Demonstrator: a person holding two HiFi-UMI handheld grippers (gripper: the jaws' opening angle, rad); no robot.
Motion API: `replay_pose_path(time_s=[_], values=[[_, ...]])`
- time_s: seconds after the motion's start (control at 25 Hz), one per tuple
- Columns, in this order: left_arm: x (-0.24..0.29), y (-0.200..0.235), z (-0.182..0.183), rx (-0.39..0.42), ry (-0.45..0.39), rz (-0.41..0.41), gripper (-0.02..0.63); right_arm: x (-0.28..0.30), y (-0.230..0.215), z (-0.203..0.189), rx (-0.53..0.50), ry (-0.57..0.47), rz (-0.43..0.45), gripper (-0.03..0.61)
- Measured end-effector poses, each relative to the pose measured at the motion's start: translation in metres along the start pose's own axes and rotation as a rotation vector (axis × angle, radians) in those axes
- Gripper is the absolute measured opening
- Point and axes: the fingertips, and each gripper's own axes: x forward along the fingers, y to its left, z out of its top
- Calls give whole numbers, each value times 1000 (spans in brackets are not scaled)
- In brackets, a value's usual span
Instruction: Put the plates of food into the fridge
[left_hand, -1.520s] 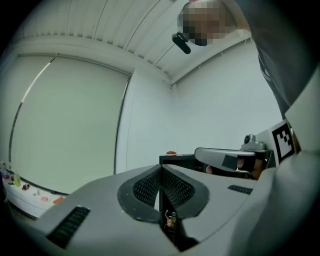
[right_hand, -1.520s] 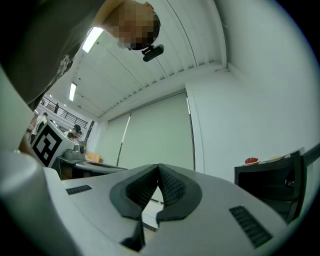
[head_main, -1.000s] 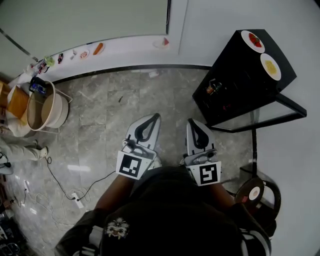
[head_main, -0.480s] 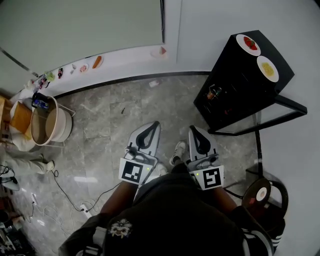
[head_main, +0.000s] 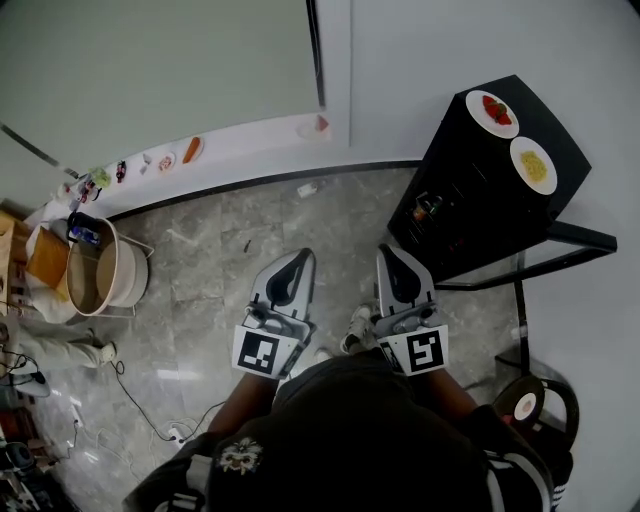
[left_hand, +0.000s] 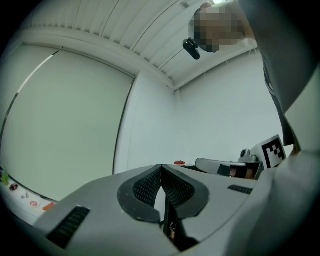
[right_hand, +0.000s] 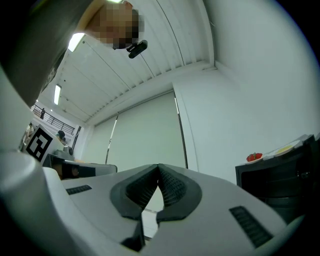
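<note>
**Head view, looking steeply down.** The left gripper and the right gripper are held side by side in front of the person. Both point out over the grey marble floor. In each gripper's own view the ribbed black pads meet along a closed seam. The tips are together with nothing between them, so both grippers are empty.

The low black fridge stands ahead and to the right of the right gripper, well apart from it, against the white wall. Its glass door is swung open on the side nearer the person.

Two round plates rest side by side on the fridge's top, beyond the right gripper's tip and to its right. These are the white plate of red food and the white plate of yellow food. Neither gripper touches either plate.

A round beige tub stands well apart to the left of the left gripper. Ahead of that gripper, a white ledge along the wall base carries items too small to identify. A white shoe shows between the two grippers, on the person's side of their tips.
</note>
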Motion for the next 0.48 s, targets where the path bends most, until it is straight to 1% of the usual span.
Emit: replay_pose_path(time_s=[0.12, 0.28, 0.48], values=[[24, 10, 2, 8, 2, 4, 21, 17, -22, 2, -11, -24, 3, 23], [61, 25, 3, -2, -7, 9, 21, 40, -51, -7, -10, -18, -11, 23], [102, 27, -7, 21, 10, -14, 21, 57, -83, -18, -23, -14, -17, 23]])
